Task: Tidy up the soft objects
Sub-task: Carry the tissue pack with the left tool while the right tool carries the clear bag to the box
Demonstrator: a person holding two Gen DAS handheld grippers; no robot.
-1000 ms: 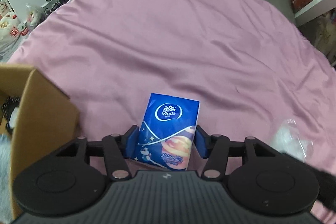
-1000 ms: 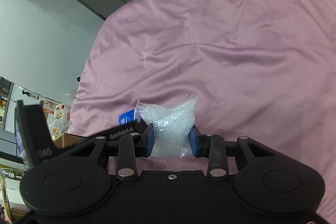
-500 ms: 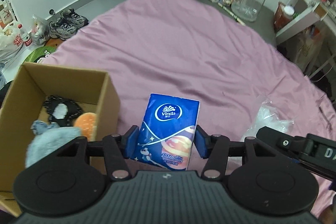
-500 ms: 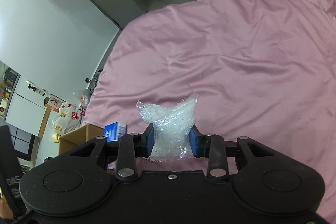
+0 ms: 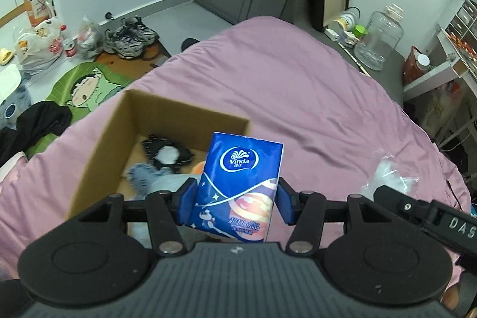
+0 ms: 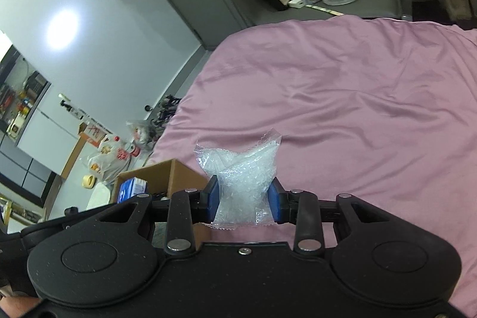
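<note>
Left gripper (image 5: 237, 200) clenched on the blue Vinda tissue pack (image 5: 238, 184), mid-frame beside the open cardboard box (image 5: 98, 151), right gripper (image 6: 243, 198) pinching the clear pellet bag (image 6: 241, 184): best release only once well inside the box walls

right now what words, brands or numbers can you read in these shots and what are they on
"Vinda": white logo on the blue tissue pack held in the left hand-held gripper.
"DAS": white letters, cut off at the frame edge, on the black body of the right hand-held gripper.
Small print under the logo and along the pack's bottom: too blurred to read.
Lettering on the floor bags and small carton: too small to read.
</note>
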